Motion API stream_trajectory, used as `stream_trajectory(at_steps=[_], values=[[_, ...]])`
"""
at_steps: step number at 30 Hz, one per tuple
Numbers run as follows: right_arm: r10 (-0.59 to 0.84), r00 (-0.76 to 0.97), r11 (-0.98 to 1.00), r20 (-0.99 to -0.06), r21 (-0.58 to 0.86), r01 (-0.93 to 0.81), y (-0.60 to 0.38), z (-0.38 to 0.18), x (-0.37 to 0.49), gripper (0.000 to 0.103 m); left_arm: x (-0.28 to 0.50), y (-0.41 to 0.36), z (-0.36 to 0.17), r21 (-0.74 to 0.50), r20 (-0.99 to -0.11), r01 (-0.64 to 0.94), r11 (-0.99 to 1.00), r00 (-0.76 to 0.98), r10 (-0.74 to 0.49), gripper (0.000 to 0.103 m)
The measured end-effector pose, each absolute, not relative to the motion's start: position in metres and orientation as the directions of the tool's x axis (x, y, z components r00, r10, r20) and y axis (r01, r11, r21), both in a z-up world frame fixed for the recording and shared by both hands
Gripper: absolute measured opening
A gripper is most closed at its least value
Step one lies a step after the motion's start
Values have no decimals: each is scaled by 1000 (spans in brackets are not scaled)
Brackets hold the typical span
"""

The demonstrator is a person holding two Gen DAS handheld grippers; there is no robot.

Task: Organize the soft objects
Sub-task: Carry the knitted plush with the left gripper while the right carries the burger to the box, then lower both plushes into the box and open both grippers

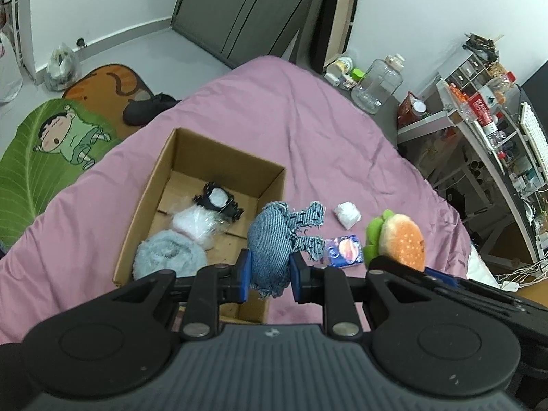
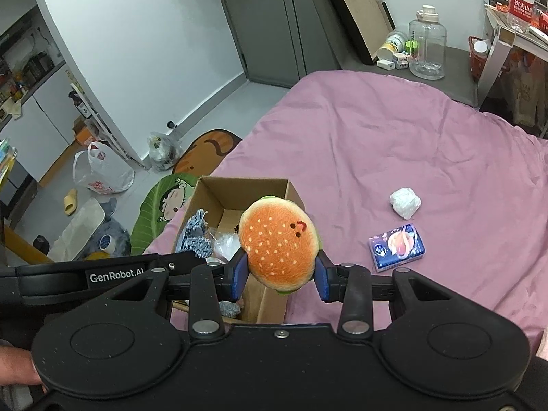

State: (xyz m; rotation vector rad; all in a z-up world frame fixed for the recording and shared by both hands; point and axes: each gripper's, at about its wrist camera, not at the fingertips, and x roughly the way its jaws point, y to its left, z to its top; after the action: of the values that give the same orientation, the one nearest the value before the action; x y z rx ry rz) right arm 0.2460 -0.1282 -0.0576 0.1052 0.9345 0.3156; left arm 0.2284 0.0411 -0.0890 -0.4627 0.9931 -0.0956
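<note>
Over the box (image 1: 219, 171) rim, left wrist view: left gripper (image 1: 269, 267) clamped on frayed denim pouch (image 1: 270, 239), mid-carry; fluffy grey plush (image 1: 169, 257) and crinkly bag (image 1: 198, 222) already inside. Probably needs release above the box. Right wrist view, just right of box: right gripper (image 2: 279, 269) pinching round burger plush (image 2: 277, 243), likely next in; tissue pack (image 2: 397, 246) and white wad (image 2: 405, 202) lying further right.
</note>
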Motion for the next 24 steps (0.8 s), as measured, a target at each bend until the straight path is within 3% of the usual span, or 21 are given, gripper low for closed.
stream_trajectory(at_steps=[22,24], values=[[293,490,954,-821,219,-205,-111,-86,265,39,254,47,-149,-454,-839,-176,874,415,-352,23],[289,487,955,-824,216,-201,-110,-87,269,39,258,45,-154,-462,-845,-179,868,386,-370,26]])
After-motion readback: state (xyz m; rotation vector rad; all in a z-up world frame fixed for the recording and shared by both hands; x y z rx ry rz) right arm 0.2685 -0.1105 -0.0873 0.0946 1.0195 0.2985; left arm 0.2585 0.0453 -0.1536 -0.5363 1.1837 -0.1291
